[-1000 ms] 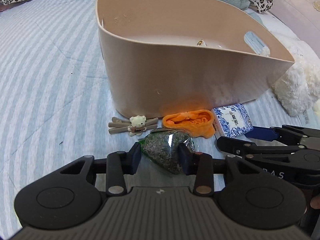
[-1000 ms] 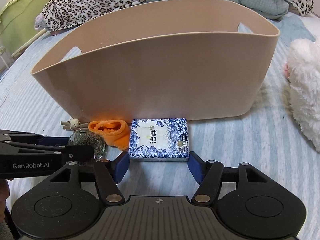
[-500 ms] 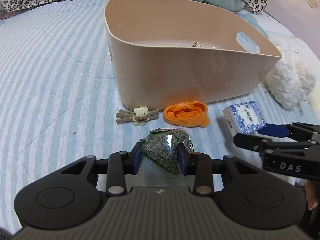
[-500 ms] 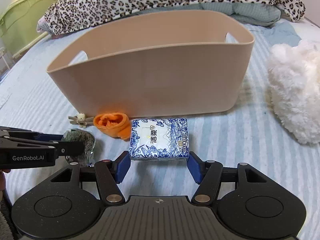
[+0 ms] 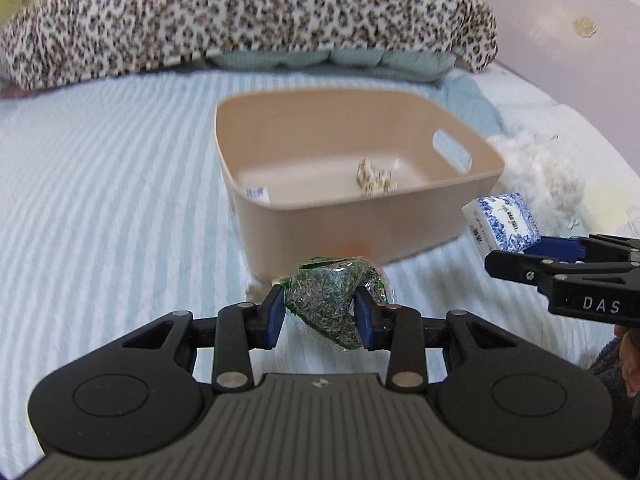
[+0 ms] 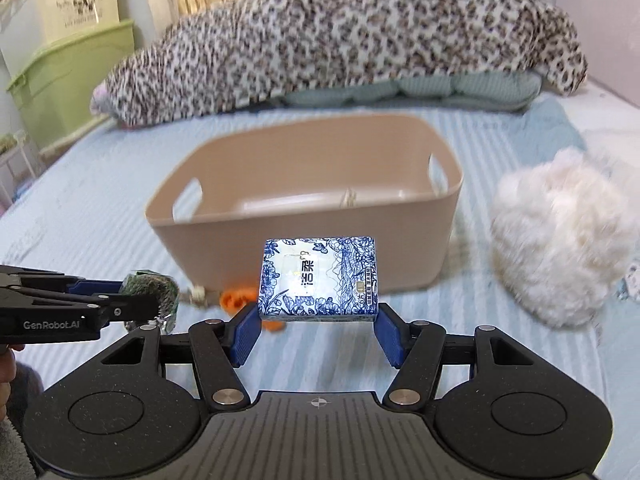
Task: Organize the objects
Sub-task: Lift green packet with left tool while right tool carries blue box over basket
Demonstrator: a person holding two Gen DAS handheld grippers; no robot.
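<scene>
The clear packet of dried green herbs [image 5: 334, 304] sits pinched between the blue pads of the left tool [image 5: 320, 314], which is closed on the packet's two sides and holds it above the bed, in front of the near wall of the beige bin [image 5: 360, 236]. In the right wrist view the same packet [image 6: 154, 290] shows at the tip of the left tool [image 6: 132, 296], off to the left of the bin.

The blue-and-white floral tissue pack [image 6: 318, 278] is clamped between the blue pads of the right tool [image 6: 318, 330], its jaws set wide and closed against the pack's short ends. The pack is held clear of the bedding, in front of the bin's [image 6: 304, 236] near wall. From the left wrist view the pack [image 5: 500, 222] hangs just beside the bin's right corner, at the end of the right tool [image 5: 520, 250].

The bin stands on the bed's blue-and-white striped cover [image 5: 100, 208]; a small pale object [image 5: 374, 178] lies on its floor, too blurred to name. An orange item [image 6: 236, 300] and a small pale figure [image 6: 196, 292] lie on the cover against the bin's near wall. A white fluffy toy [image 6: 560, 248] rests to the right of the bin, and a leopard-print blanket [image 6: 340, 36] is heaped behind it.
</scene>
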